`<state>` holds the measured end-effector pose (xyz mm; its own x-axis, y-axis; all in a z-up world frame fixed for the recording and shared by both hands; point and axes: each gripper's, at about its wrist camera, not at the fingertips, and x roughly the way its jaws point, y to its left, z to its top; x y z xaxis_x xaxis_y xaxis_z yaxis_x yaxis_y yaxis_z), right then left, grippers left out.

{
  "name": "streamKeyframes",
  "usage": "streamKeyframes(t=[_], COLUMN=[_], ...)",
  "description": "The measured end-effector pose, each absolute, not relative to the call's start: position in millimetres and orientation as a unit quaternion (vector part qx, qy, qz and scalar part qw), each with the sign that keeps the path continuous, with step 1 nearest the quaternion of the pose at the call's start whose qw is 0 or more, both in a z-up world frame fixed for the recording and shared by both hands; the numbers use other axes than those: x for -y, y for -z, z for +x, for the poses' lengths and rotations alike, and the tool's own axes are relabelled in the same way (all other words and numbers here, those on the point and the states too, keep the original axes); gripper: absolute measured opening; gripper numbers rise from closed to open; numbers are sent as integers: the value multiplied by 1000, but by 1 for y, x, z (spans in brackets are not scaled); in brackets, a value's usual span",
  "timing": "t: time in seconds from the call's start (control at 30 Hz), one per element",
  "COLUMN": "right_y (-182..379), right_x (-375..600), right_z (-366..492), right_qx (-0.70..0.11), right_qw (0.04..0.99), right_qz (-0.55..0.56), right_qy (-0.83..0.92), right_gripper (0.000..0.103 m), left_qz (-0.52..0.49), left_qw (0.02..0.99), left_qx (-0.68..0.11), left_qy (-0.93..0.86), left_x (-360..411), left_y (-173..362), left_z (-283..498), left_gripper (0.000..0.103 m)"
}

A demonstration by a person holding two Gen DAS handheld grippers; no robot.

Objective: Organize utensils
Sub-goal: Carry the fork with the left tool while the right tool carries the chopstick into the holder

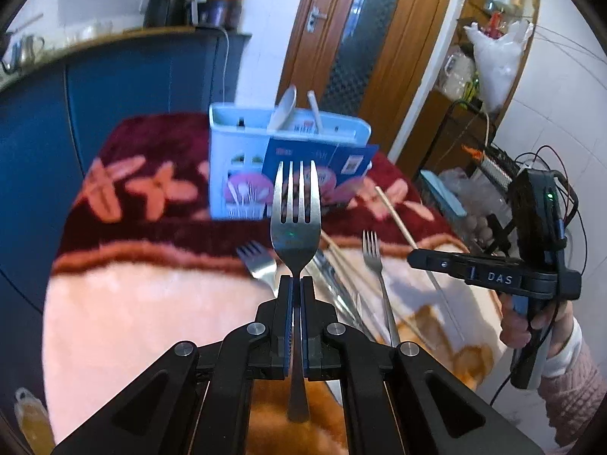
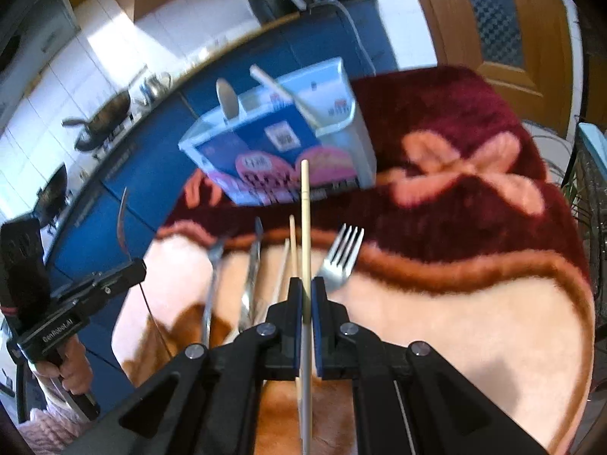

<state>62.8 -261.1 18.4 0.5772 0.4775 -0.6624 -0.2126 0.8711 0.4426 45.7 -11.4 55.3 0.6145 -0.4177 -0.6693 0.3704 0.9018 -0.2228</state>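
Gripping fork [image 1: 296,223], left gripper [image 1: 296,284], right gripper [image 2: 306,284] clamping chopstick [image 2: 305,227]

White tiled walls [image 2: 95,60] behind dark blue cabinets [image 1: 114,87] under a wooden countertop [image 1: 132,34]; brown wooden door with patterned glass panel [image 1: 364,41]; plush maroon-and-pink floral blanket [image 2: 474,235] in front.

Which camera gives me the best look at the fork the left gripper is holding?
The left wrist view: the fork stands upright, sharp and face-on, clamped in the left gripper. The right wrist view catches it only edge-on, as a thin curved sliver above that gripper at the frame's left.
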Motion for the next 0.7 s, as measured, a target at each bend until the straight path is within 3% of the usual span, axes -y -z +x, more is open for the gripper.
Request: streamKeyframes(t=[0.33,0.7], right_y=[-31,-26], right_x=[269,274], right_z=[59,60], right_qx=[-346,-324], right_qw=[898,901], right_qz=[199,218], right_qy=[-188,-191], right_gripper=[6,6], left_qz=[-49,-48], left_qw=[923,956], left_qx=[-314,-232], left_qy=[216,173], left_x=[5,0], left_y=[-88,-133], left_z=[48,74], left_gripper=[3,3])
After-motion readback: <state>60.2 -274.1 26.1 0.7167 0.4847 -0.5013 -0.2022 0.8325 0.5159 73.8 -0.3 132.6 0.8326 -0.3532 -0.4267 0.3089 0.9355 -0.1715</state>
